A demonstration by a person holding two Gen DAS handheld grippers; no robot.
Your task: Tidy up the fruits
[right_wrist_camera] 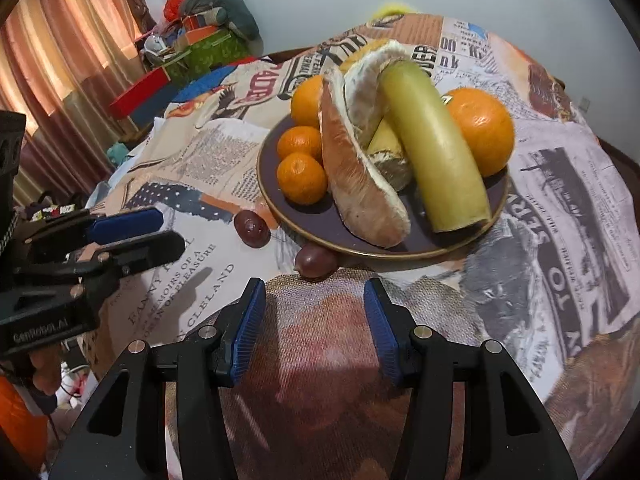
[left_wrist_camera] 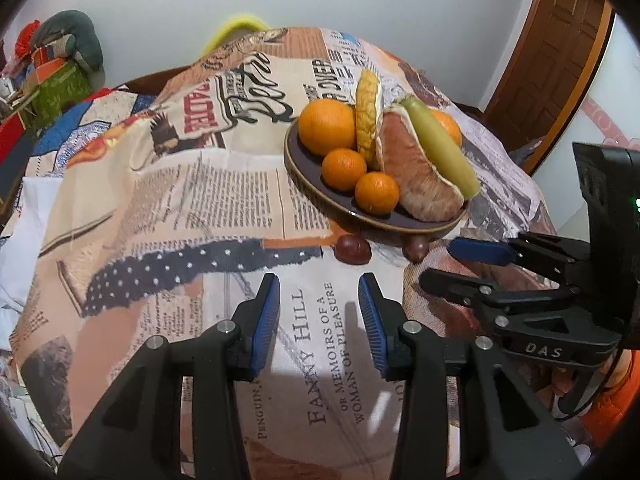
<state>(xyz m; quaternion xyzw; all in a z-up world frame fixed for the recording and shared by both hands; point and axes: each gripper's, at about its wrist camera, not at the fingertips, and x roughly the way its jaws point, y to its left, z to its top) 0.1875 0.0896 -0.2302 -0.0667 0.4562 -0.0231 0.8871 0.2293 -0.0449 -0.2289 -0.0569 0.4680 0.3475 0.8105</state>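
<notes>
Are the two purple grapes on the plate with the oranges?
No, both grapes lie on the cloth just outside the rim of the plate, while the oranges sit on it.

The table is covered by a matt woven cloth (left_wrist_camera: pixel 168 200) printed like newspaper. A glossy dark plate (right_wrist_camera: pixel 340 224), seemingly ceramic, is seen on it. The oranges (right_wrist_camera: pixel 480 128) are finely dimpled, the grapes (right_wrist_camera: pixel 251 228) smooth and shiny. Ribbed blue pads (left_wrist_camera: pixel 374 320) are fitted on matt black plastic fingers with metal pins.
</notes>
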